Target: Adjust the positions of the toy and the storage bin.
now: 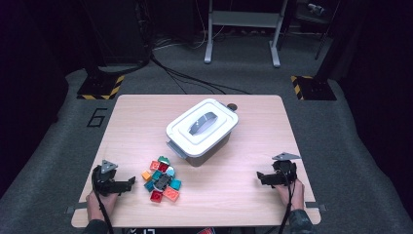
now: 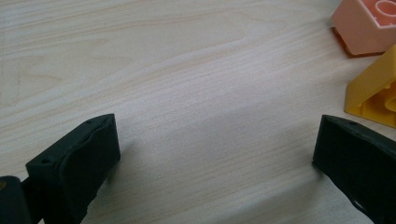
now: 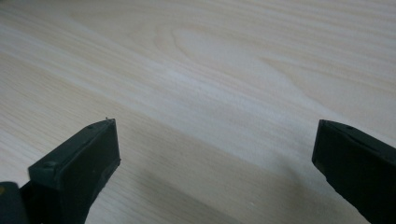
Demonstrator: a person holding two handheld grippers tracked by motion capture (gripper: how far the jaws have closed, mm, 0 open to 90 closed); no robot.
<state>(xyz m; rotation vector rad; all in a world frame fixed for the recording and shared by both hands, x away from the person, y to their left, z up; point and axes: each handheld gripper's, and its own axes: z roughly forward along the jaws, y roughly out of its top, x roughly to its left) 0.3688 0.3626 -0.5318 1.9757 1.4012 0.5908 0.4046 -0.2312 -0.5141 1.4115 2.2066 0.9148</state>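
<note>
Seemingly poised to start, the left gripper point(image 1: 127, 184) rests wide open at lower left, jaws aimed at the pile of toy bricks point(image 1: 161, 178) just beside it, while the right gripper point(image 1: 261, 178), equally open, waits at lower right, well apart from the lidded storage box point(image 1: 202, 130) at centre.

- The right gripper point(image 3: 215, 154) has its two black jaws spread wide, one rising from the lower left corner and one from the lower right.
- Nothing sits between the jaws.
- Beneath them lies the pale wooden table point(image 3: 219, 70), its grain running in long slanting lines.
- A soft shadow falls on the wood beside the left-hand jaw.
</note>
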